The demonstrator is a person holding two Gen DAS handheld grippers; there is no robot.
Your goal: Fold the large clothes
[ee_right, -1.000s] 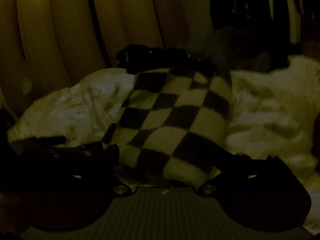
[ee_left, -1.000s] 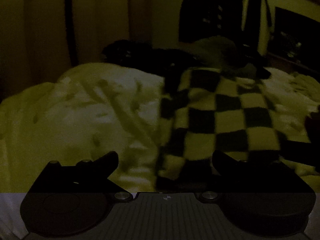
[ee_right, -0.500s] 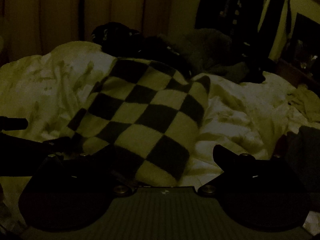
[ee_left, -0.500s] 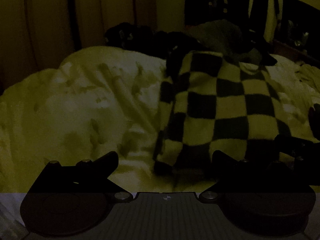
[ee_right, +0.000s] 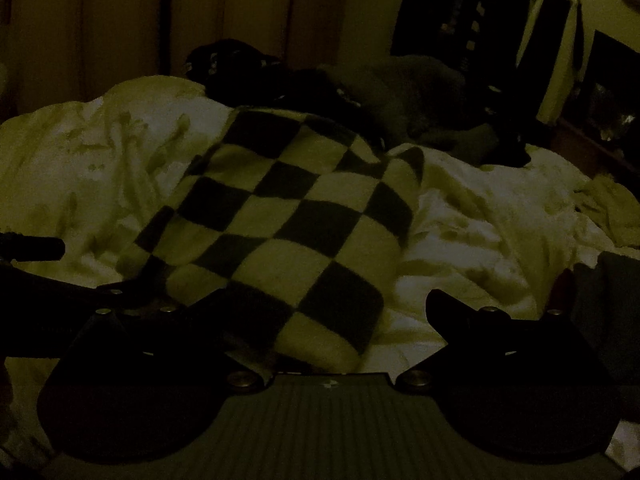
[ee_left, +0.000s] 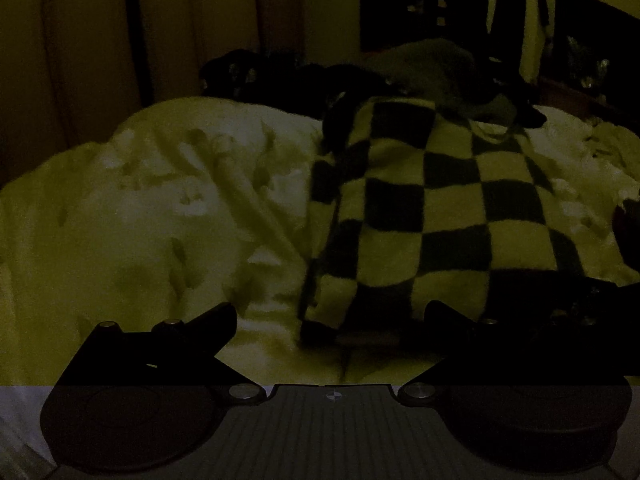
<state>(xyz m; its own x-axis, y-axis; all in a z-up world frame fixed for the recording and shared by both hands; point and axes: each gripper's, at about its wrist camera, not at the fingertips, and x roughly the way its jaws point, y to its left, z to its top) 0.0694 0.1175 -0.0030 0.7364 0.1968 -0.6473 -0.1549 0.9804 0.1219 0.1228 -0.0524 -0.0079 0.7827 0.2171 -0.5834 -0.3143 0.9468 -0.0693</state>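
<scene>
A black-and-cream checkered garment (ee_left: 432,208) lies folded in a long strip on a pale rumpled bedcover (ee_left: 160,208). It also shows in the right wrist view (ee_right: 280,232). My left gripper (ee_left: 330,316) is open, just short of the garment's near left corner, with nothing between the fingers. My right gripper (ee_right: 328,308) is open, its fingers either side of the garment's near end, which lies on the bed between them. The left gripper shows as a dark shape at the left edge of the right wrist view (ee_right: 36,248).
Dark clothes (ee_left: 288,76) and a grey heap (ee_right: 420,92) are piled at the far side of the bed. Curtains (ee_right: 120,20) hang behind. Dark garments (ee_right: 480,20) hang at the back right. The room is very dim.
Both grippers have drawn back a little from the garment and the views have steadied. The garment lies still on the bed. Both jaws stayed open.
</scene>
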